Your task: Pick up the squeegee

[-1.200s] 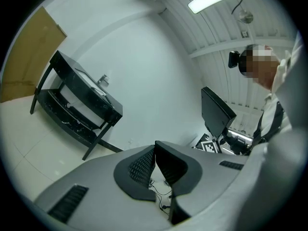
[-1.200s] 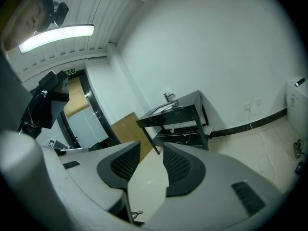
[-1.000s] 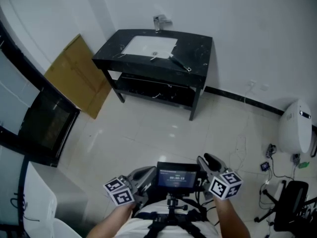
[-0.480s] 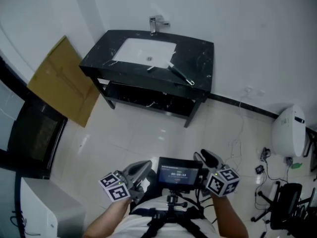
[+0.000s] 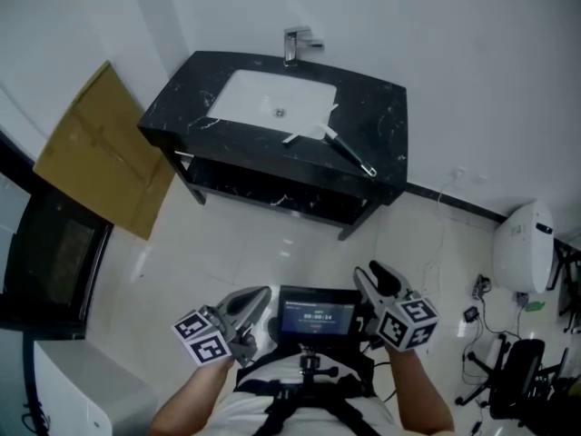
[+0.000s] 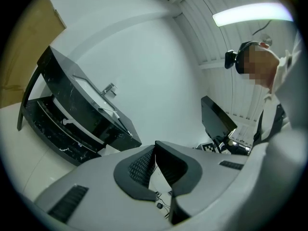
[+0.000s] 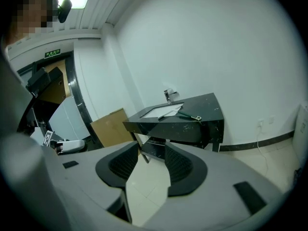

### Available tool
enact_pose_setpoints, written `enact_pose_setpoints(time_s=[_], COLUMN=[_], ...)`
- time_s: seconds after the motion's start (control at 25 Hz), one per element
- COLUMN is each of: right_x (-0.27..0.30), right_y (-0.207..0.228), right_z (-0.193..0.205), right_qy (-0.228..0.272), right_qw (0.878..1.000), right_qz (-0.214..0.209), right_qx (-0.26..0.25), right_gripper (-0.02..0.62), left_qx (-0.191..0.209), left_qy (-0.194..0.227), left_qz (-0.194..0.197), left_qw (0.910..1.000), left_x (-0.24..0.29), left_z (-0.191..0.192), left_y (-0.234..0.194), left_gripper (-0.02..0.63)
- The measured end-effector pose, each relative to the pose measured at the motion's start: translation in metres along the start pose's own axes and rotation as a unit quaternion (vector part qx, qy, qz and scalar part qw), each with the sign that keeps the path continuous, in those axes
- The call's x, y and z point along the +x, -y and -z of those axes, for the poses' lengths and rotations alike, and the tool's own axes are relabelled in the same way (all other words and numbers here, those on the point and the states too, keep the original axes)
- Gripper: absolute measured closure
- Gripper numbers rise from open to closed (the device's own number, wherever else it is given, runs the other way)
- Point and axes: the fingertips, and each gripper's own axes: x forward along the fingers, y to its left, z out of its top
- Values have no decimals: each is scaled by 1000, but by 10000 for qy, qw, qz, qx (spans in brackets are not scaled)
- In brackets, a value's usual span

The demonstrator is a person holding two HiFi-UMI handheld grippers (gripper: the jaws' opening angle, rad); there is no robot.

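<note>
The squeegee (image 5: 329,139) lies on the black vanity top (image 5: 386,121), right of the basin, white blade toward the sink and dark handle pointing to the front right. In the right gripper view the squeegee (image 7: 177,113) shows far ahead on that counter. Both grippers are held close to the person's chest, far from the vanity. My left gripper (image 5: 261,296) has its tips together and nothing between them (image 6: 155,147). My right gripper (image 5: 374,276) is open, its jaws opening, with only floor showing in the gap (image 7: 151,150).
A white basin (image 5: 272,98) and a faucet (image 5: 295,44) sit in the counter, with a lower shelf (image 5: 272,193) beneath. Cardboard (image 5: 95,153) leans on the left wall. A white appliance (image 5: 522,248), cables (image 5: 477,291) and a chair (image 5: 517,380) stand at right. Tiled floor lies between.
The vanity has grown larger and shifted right in the head view as the person walks toward it. Both grippers stay at the chest, carried along.
</note>
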Motion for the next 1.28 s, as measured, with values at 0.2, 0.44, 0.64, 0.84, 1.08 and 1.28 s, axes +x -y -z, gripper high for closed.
enact_pose_setpoints(time_s=[0.2, 0.44, 0.64, 0.84, 1.08, 1.28], right_x=[26, 81, 139, 194, 249, 283], right_y=[15, 57, 89, 117, 144, 160], right_z=[-26, -55, -89, -123, -137, -138], right_qy=[32, -186, -396, -500, -748, -916], right_qw=[9996, 9976, 9924, 9861, 9769, 9688], right_qz=[105, 139, 9, -140, -340, -492], right_qx=[-246, -645, -1162, -1581, -1972, -2249], right_gripper=[411, 379, 365, 365, 365, 365], left_qx=[59, 148, 109, 130, 61, 75], left_qy=[116, 426, 714, 943, 1073, 1082], left_qz=[-84, -407, -733, -861, -1119, -1303], left_qw=[9999, 9982, 9947, 9917, 9879, 9855], left_x=[6, 31, 62, 91, 119, 136], left_z=[-19, -46, -71, -97, -107, -112], left_y=[-15, -42, -63, -73, -84, -89], left_gripper=[609, 609, 609, 611, 611, 611])
